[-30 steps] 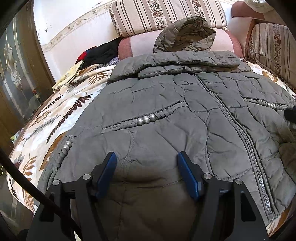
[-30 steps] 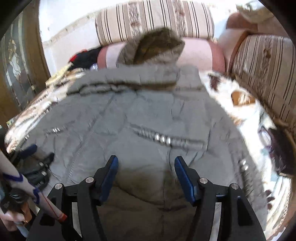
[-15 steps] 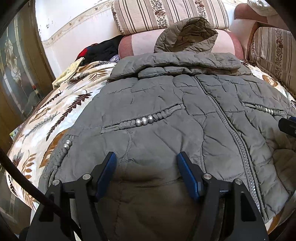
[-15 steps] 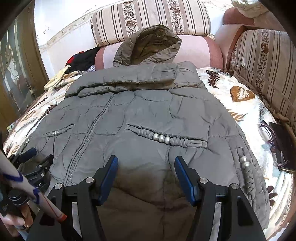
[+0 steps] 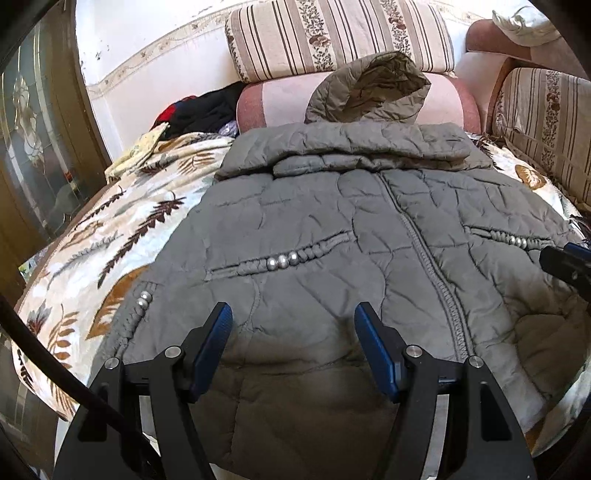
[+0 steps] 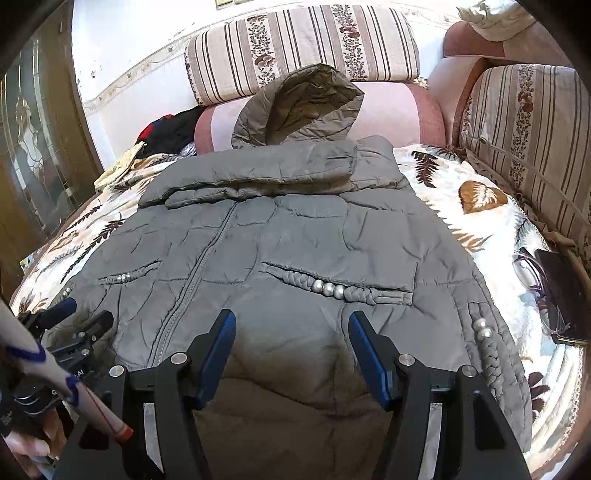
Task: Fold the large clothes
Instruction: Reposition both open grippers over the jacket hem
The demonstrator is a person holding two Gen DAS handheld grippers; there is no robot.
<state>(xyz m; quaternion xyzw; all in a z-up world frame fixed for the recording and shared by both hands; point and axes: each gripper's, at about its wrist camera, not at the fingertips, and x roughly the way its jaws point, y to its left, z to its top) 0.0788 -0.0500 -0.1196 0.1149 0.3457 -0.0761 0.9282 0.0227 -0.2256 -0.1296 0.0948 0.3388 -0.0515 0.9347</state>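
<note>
A grey quilted hooded jacket (image 5: 332, 229) (image 6: 295, 236) lies front up on a leaf-patterned blanket, zipped, with its sleeves folded across the chest below the hood (image 5: 369, 88) (image 6: 299, 107). My left gripper (image 5: 293, 332) hovers over the jacket's lower left part, open, nothing between its blue pads. Over the lower right part my right gripper (image 6: 288, 332) is also open and empty. The left gripper (image 6: 74, 317) also shows at the left edge of the right wrist view, held by a hand (image 6: 26, 446).
The blanket (image 5: 92, 258) (image 6: 480, 229) covers a sofa bed with striped cushions (image 5: 340, 33) at the back and right. Dark clothes (image 5: 199, 110) are piled at the back left. Glasses (image 6: 535, 280) and a dark phone (image 6: 565, 295) lie on the right edge. A glass door (image 5: 33, 147) stands left.
Both views have settled and sharpened after a blurred right wrist frame; the jacket sits slightly lower in view. Both grippers keep the same opening.
</note>
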